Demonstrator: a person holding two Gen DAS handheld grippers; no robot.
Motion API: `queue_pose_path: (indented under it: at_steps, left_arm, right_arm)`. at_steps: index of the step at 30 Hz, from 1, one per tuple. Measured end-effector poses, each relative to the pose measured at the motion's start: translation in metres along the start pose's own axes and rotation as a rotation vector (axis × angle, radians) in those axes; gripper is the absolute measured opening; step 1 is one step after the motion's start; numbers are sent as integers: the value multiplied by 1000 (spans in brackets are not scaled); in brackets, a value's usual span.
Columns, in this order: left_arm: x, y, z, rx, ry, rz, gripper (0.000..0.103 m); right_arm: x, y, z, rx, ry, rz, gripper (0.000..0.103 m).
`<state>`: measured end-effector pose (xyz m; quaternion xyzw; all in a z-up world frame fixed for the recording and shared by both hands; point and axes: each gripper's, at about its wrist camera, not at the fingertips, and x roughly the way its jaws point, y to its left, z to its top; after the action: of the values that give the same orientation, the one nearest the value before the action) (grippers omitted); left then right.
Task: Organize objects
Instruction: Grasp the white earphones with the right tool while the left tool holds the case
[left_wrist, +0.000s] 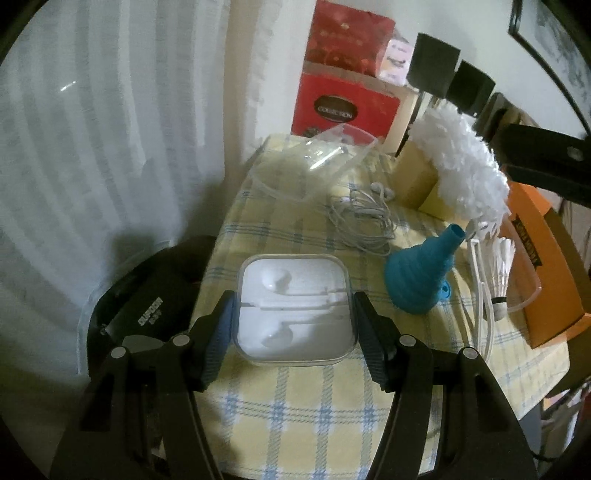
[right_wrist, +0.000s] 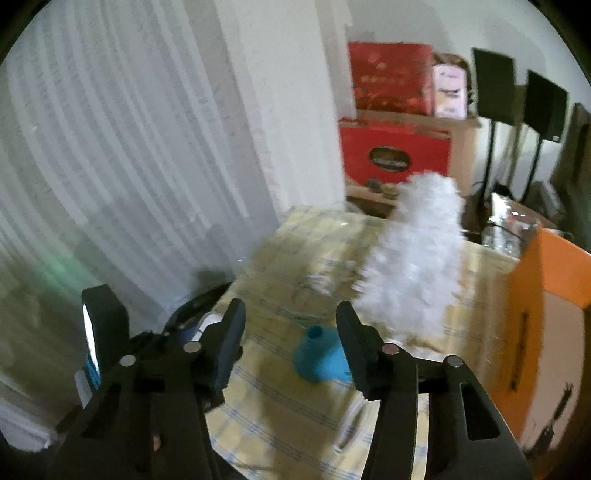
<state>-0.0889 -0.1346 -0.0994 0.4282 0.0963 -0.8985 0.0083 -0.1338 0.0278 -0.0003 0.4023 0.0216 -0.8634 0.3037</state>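
My left gripper (left_wrist: 293, 314) is shut on a clear square earphone case (left_wrist: 293, 308) with a white insert, held at the near left of the checked yellow tablecloth (left_wrist: 295, 413). Tangled white earphones (left_wrist: 364, 216) lie further back. A blue funnel (left_wrist: 421, 267) lies on its side to the right; it also shows in the right wrist view (right_wrist: 321, 360). A white fluffy duster (left_wrist: 465, 171) stands behind it, blurred in the right wrist view (right_wrist: 413, 266). My right gripper (right_wrist: 290, 350) is open and empty above the funnel.
A clear plastic bag (left_wrist: 317, 162) lies at the back of the table. An orange box (left_wrist: 546, 273) and a shuttlecock (left_wrist: 502, 273) sit at the right. Red gift boxes (left_wrist: 343, 107) stand behind. A black round appliance (left_wrist: 147, 314) is left of the table, by the curtain (left_wrist: 92, 166).
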Motion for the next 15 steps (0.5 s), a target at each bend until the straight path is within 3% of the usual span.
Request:
queue_pose_path:
  at_steps: [4,15]
  left_arm:
    - [-5,7,-1,-5,-3,11,59]
    - [-12,33,-5,-56,3,19,59]
  right_arm:
    - [30,16,14,-30,57,26,49]
    - [122,35,16,-111,271,-20,34]
